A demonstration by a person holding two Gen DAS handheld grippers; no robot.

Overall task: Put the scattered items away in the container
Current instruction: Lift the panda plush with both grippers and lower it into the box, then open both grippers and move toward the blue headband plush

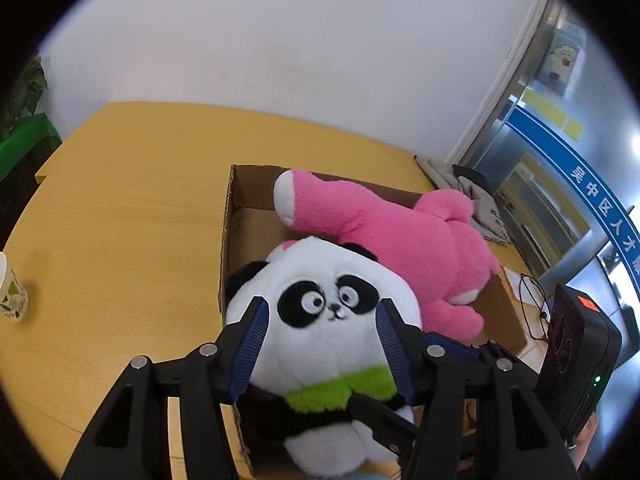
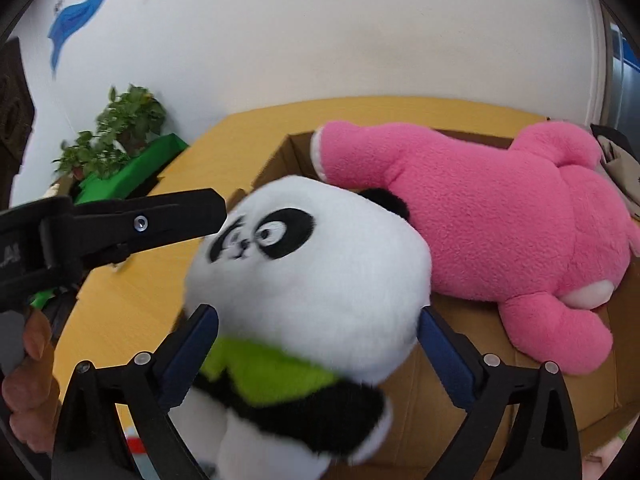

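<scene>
Both my left hand-held gripper (image 1: 320,320) and right hand-held gripper (image 2: 318,334) clamp the panda plush (image 1: 320,320); blue door banner (image 1: 592,196) reads "吴中区人才".

A: Plush toys, qty?
B: 2. One panda plush (image 1: 320,320), one pink plush (image 1: 400,240).
A: Boxes?
B: 1 cardboard box (image 1: 240,224), open top.
A: Cups?
B: 1 paper cup (image 1: 12,292), leaf print, on the yellow table (image 1: 132,208). Tables: 1.
A: Grippers?
B: 2. Left gripper (image 1: 320,312), right gripper (image 2: 318,324).
A: Plants?
B: 1 potted plant (image 2: 116,132).
A: Misc.?
B: 1 cloth bag (image 1: 476,200), 1 pr. glasses (image 1: 534,304).
</scene>
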